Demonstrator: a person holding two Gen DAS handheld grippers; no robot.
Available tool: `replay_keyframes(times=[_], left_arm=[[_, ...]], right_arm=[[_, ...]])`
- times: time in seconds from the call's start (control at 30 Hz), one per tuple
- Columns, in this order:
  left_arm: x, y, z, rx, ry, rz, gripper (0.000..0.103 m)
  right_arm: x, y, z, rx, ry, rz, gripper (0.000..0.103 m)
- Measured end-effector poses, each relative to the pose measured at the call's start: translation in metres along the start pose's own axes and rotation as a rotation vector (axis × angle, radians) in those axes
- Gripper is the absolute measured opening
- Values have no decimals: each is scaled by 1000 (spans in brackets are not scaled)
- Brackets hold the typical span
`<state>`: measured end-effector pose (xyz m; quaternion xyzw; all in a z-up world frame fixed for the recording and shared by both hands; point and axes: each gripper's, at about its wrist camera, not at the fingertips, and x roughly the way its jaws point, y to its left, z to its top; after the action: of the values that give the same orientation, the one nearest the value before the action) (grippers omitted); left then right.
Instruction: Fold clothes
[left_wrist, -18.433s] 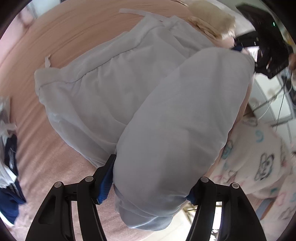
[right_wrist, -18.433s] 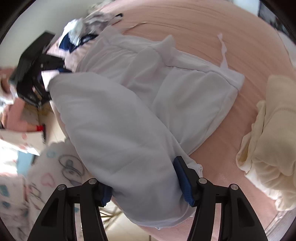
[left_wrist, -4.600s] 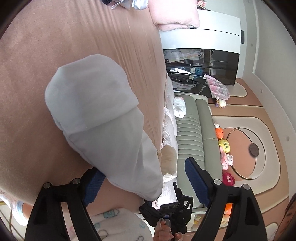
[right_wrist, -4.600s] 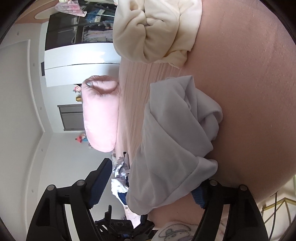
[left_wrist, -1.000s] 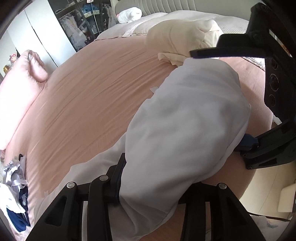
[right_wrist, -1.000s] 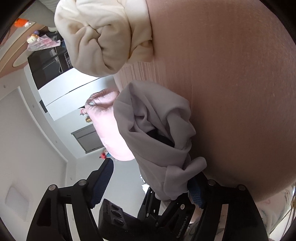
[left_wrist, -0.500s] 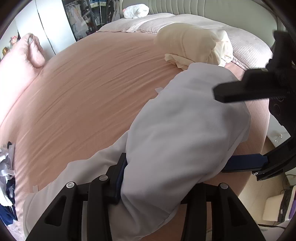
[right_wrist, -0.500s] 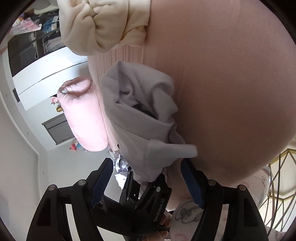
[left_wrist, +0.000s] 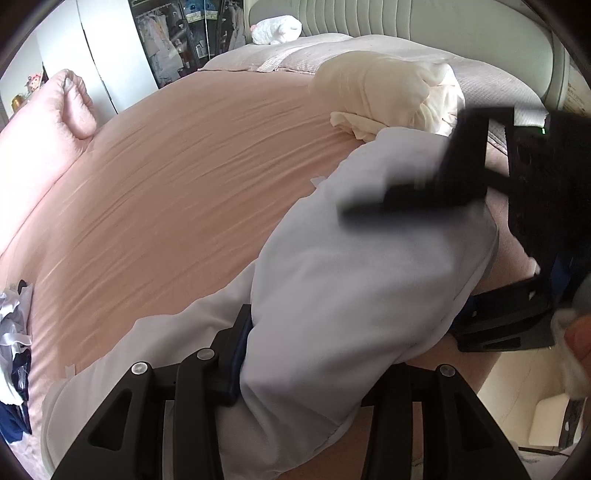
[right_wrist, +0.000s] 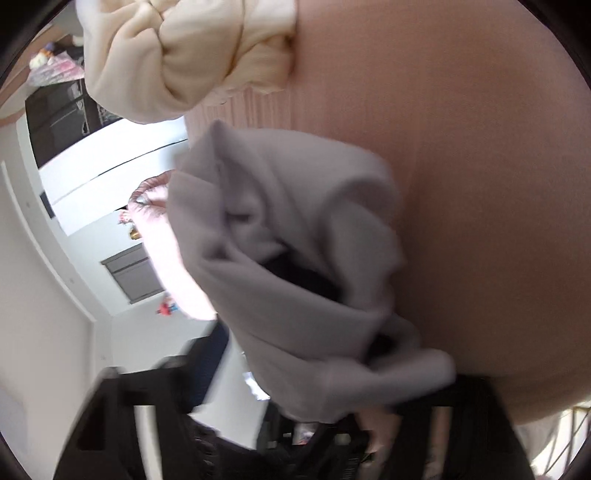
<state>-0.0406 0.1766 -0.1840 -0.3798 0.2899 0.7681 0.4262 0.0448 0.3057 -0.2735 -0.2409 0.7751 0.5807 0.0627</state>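
Observation:
A pale grey garment (left_wrist: 351, 277) lies bunched in a folded roll at the near edge of the pink bed (left_wrist: 166, 184). My left gripper (left_wrist: 314, 354) is shut on its near end, and cloth hides the right finger. My right gripper (left_wrist: 454, 254) straddles the far end of the roll from the right, one blurred finger over the cloth and one under it. In the right wrist view the crumpled garment (right_wrist: 295, 258) fills the gap of the right gripper (right_wrist: 340, 362). Its jaws are closing on the cloth, and the picture is motion-blurred.
A cream blanket bundle (left_wrist: 380, 92) sits on the bed just beyond the garment, also in the right wrist view as a cream bundle (right_wrist: 184, 55). A pink pillow (left_wrist: 40, 122) lies far left. A heap of navy and white clothes (left_wrist: 14, 350) sits at the left edge. The floor (left_wrist: 517, 387) lies lower right.
The right gripper's jaws have come together around the far end of the garment, and its upper finger has swung over the cloth. The left gripper has kept its hold and barely moved.

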Motion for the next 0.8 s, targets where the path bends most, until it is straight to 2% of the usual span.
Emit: replay_keyframes(times=[0.03, 0.07, 0.13, 0.2, 0.37, 0.5, 0.63, 0.73, 0.8], left_arm=[[-1, -1, -1, 3, -2, 3, 39], [-2, -3, -2, 7, -5, 8, 39], [-4, -6, -3, 10, -11, 14, 40], [-6, -7, -4, 3, -16, 9, 40], [-12, -9, -10, -13, -49, -1, 40], [-20, -4, -22, -80, -110, -44, 40], [-28, 6, -34, -152, -160, -106, 39], [-33, 12, -40, -190, -181, -146, 37], [-37, 13, -43, -202, -191, -167, 37]], right_arm=[[0, -5, -2, -14, -8, 0, 24], [-2, -6, -3, -27, -10, 13, 22], [-5, -6, -5, -58, -12, 28, 22], [-6, 4, -7, -112, -19, -18, 24], [-6, 53, -32, -435, -84, -237, 24], [-5, 79, -50, -588, -108, -324, 24], [0, 91, -65, -681, -134, -383, 24], [13, 97, -35, -729, -146, -411, 24], [1, 106, -42, -763, -153, -425, 24]])
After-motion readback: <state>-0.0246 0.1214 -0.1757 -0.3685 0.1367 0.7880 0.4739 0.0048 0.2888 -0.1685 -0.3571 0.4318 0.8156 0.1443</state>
